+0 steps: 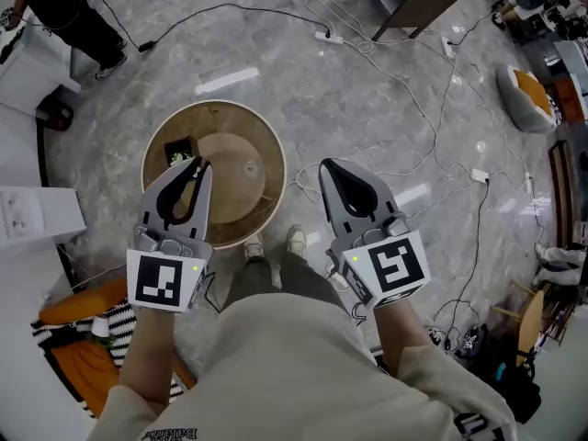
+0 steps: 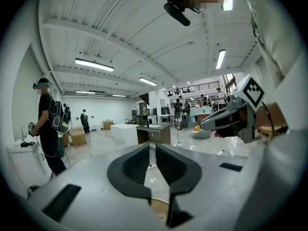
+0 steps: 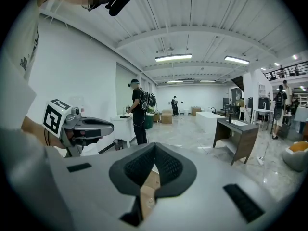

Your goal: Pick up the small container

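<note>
L gripper (image 1: 199,163) shut, empty, over table (image 1: 220,120) left half. R gripper (image 1: 325,165) shut, empty, past table's right rim. Container (image 1: 178,149) at table's left edge, just beside L tip; L nearer.

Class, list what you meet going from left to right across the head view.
white unit → left gripper → right gripper → white adapter on the floor → grey and orange cushion
</note>
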`<state>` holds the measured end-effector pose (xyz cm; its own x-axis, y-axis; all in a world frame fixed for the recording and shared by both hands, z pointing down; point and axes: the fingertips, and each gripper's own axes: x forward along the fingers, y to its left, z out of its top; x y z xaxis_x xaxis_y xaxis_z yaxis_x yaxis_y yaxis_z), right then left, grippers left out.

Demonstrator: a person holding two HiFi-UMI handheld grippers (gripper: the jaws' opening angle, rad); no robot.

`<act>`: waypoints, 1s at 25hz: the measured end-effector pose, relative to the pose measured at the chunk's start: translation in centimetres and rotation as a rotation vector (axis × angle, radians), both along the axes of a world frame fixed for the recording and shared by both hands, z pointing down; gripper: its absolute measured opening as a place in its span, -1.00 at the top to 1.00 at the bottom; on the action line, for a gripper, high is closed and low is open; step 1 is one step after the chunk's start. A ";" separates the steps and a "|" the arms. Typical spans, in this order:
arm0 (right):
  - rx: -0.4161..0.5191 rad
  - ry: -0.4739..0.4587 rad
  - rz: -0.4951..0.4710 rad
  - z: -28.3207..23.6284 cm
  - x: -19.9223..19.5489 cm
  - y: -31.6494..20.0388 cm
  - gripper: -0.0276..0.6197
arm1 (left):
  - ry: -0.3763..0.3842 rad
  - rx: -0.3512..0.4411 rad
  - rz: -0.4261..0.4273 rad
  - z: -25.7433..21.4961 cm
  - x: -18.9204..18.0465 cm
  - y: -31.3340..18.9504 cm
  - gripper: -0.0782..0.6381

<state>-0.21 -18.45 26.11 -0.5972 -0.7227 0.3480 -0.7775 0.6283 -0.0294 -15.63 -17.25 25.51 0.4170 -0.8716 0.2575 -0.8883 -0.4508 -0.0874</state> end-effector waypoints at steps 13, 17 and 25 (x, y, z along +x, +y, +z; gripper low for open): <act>-0.043 -0.002 -0.019 8.8 0.0 -5.8 0.93 | -0.020 -0.025 0.083 11.2 3.5 -6.3 0.07; -0.058 0.000 -0.006 12.4 0.1 -7.4 0.93 | -0.016 -0.064 0.100 16.9 4.7 -8.0 -0.06; -0.131 -0.028 -0.023 22.4 -1.3 -8.9 0.93 | 0.029 -0.052 0.119 27.3 5.8 -10.7 -0.16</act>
<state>-1.47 -27.36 48.53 -0.6236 -0.6583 0.4216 -0.7608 0.6351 -0.1336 -9.84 -27.92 52.76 0.5242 -0.8016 0.2875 -0.8303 -0.5561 -0.0365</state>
